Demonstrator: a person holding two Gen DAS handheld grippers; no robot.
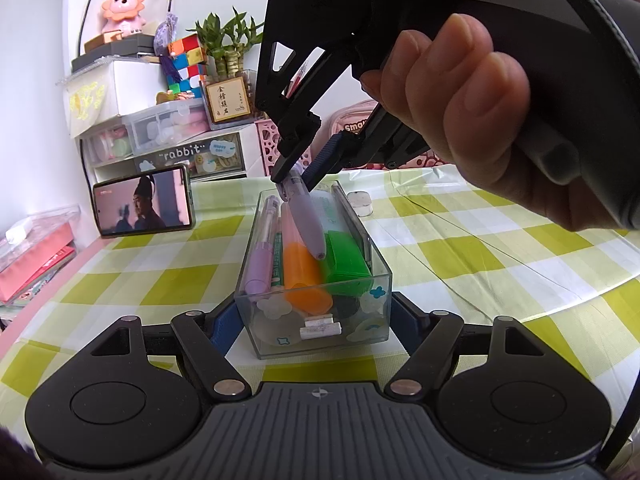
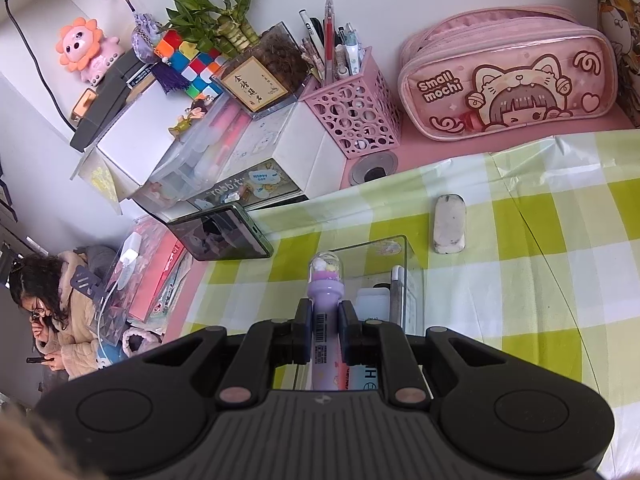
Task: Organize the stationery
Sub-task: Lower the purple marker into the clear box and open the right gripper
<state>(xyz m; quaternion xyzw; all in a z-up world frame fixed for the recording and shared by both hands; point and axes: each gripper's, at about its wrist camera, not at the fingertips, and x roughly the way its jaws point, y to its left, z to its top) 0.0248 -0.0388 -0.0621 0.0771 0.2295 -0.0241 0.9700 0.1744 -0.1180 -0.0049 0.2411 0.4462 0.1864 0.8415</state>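
Observation:
A clear plastic box stands on the green-checked tablecloth, and my left gripper is shut on its near end, one blue pad on each side wall. Inside lie a lilac pen, an orange highlighter, a green item and other small pieces. My right gripper comes from above, shut on a purple pen that slants down into the box, tip just above the contents. In the right wrist view the purple pen, with its clear dome cap, sits between that gripper's pads over the box.
A phone leans at the back left, screen on. A worn white eraser lies beyond the box. Against the wall stand a pink pen holder, a pink pencil case and drawer units. A person sits far left.

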